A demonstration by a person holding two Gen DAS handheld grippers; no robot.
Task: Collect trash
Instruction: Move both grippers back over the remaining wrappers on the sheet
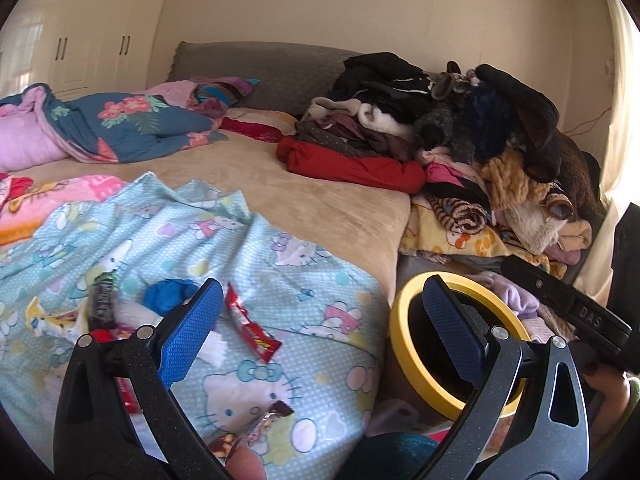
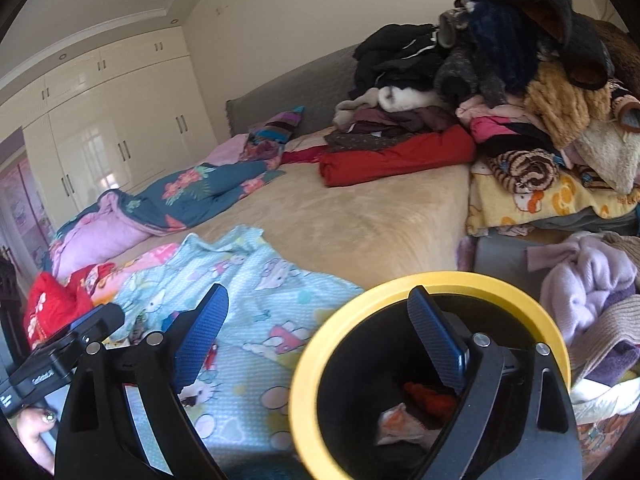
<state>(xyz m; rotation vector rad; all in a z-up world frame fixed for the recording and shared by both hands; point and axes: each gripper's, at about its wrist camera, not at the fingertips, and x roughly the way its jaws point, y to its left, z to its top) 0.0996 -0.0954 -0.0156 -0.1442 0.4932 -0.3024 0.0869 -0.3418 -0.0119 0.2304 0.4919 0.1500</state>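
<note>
The trash lies scattered on a pale blue cartoon-cat blanket (image 1: 248, 240) spread over the bed (image 1: 320, 184). A red snack wrapper (image 1: 250, 326) with crinkled ends lies flat near the middle of the blanket; a dark bar wrapper (image 1: 102, 300) sits to its left, next to a crumpled blue scrap (image 1: 170, 296) and a bit of white paper (image 1: 212, 350). Nearer the camera lies a small brown and silver candy wrapper (image 1: 276, 416).

The left gripper (image 1: 320, 320) has its jaws wide apart with nothing between the pads; the red snack wrapper lies just past the left pad, inside the gap, not touched.

Beside the bed stands a black bin with a yellow rim (image 2: 348, 304). Crumpled white paper (image 2: 400, 424) and an orange-red scrap (image 2: 430, 396) lie in its bottom. The right gripper (image 2: 316, 328) hangs over the bin, jaws spread wide and empty, one finger above the bin's mouth, the other over the blanket.
</note>
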